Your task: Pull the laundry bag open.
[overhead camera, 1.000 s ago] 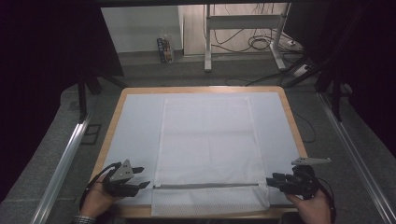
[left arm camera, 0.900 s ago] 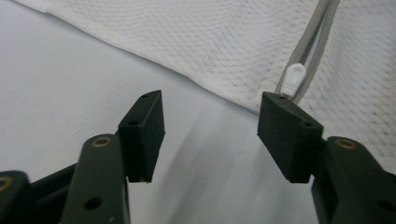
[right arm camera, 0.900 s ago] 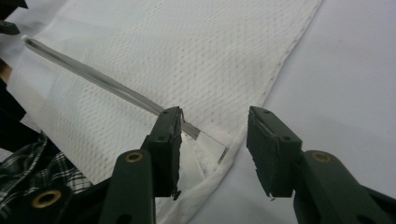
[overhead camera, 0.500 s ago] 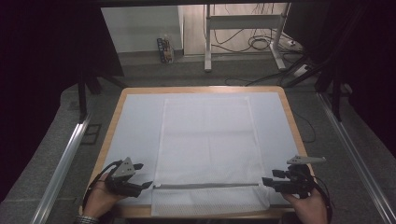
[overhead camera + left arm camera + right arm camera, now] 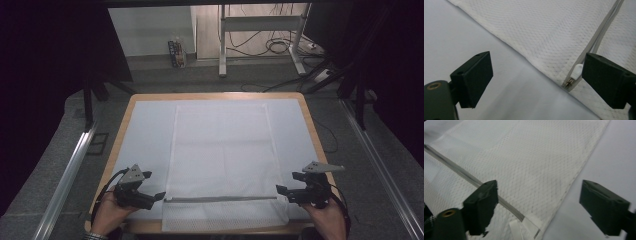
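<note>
A white mesh laundry bag lies flat on the white-covered table, with a grey zipper across its near end. My left gripper stands open at the zipper's left end. In the left gripper view the bag's left edge runs between the jaws, with the zipper end and its white tab by the right jaw. My right gripper stands open at the zipper's right end. In the right gripper view the bag's edge and the zipper lie between the jaws.
The table's wooden rim frames the white cover. Metal rails run along both sides on the grey floor. Behind the table stand a white desk frame with cables and a small crate.
Both grippers have slid inward and slightly forward toward the two ends of the zipper. The bag lies as before.
</note>
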`<action>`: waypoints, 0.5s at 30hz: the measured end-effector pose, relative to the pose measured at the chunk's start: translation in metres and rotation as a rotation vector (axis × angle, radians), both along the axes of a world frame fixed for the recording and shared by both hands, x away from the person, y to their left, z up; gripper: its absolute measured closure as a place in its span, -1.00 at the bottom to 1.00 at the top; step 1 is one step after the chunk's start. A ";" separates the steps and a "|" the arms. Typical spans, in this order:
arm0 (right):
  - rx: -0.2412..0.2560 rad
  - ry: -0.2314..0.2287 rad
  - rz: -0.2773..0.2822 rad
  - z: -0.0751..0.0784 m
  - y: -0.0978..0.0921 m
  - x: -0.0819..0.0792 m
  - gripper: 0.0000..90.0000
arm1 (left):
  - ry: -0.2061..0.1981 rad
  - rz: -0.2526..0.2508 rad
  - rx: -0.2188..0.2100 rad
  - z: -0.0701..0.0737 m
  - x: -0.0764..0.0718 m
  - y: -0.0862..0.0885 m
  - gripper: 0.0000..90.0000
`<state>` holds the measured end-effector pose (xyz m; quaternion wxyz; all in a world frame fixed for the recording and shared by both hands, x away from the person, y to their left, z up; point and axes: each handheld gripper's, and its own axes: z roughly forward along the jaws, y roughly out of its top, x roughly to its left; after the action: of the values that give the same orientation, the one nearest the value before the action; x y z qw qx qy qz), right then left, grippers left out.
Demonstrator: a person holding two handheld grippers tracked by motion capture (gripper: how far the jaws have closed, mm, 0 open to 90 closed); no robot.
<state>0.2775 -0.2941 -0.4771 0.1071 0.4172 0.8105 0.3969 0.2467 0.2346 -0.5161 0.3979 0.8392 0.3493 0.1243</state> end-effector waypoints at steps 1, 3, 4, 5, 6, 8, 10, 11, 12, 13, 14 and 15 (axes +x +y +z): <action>0.000 0.000 0.000 0.000 0.000 0.000 -0.70 | 0.000 0.000 0.000 0.000 0.000 0.000 -0.80; -0.009 -0.009 0.005 0.000 0.004 0.002 -0.78 | 0.004 0.004 0.000 0.001 -0.001 -0.002 -0.82; -0.030 -0.032 0.017 0.001 0.009 0.003 -0.89 | 0.004 0.008 0.005 0.001 -0.002 -0.004 -0.84; -0.030 -0.032 0.017 0.001 0.009 0.003 -0.89 | 0.004 0.008 0.005 0.001 -0.002 -0.004 -0.85; -0.037 -0.038 0.019 0.001 0.011 0.003 -0.93 | 0.005 0.013 0.008 0.002 -0.003 -0.005 -0.85; -0.040 -0.061 0.034 0.003 0.016 0.005 -1.00 | 0.006 0.022 0.013 0.002 -0.004 -0.005 -0.85; -0.045 -0.074 0.034 0.003 0.020 0.007 -1.00 | 0.006 0.037 0.021 0.002 -0.006 -0.005 -0.86; -0.046 -0.081 0.032 0.003 0.022 0.008 -1.00 | 0.006 0.043 0.023 0.001 -0.006 -0.005 -0.86; -0.048 -0.078 0.034 0.003 0.024 0.010 -1.00 | 0.007 0.053 0.025 0.001 -0.007 -0.005 -0.86; -0.054 -0.071 0.042 0.003 0.026 0.011 -0.98 | 0.010 0.061 0.027 0.001 -0.008 -0.005 -0.87; -0.057 -0.064 0.052 0.002 0.028 0.012 -0.98 | 0.011 0.073 0.029 0.000 -0.009 -0.004 -0.88; -0.058 -0.056 0.053 0.001 0.031 0.014 -0.98 | 0.010 0.080 0.034 0.000 -0.009 -0.004 -0.89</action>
<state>0.2914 -0.2629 -0.4765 0.1312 0.3810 0.8292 0.3874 0.2377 0.2303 -0.5165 0.3765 0.8319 0.3823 0.1416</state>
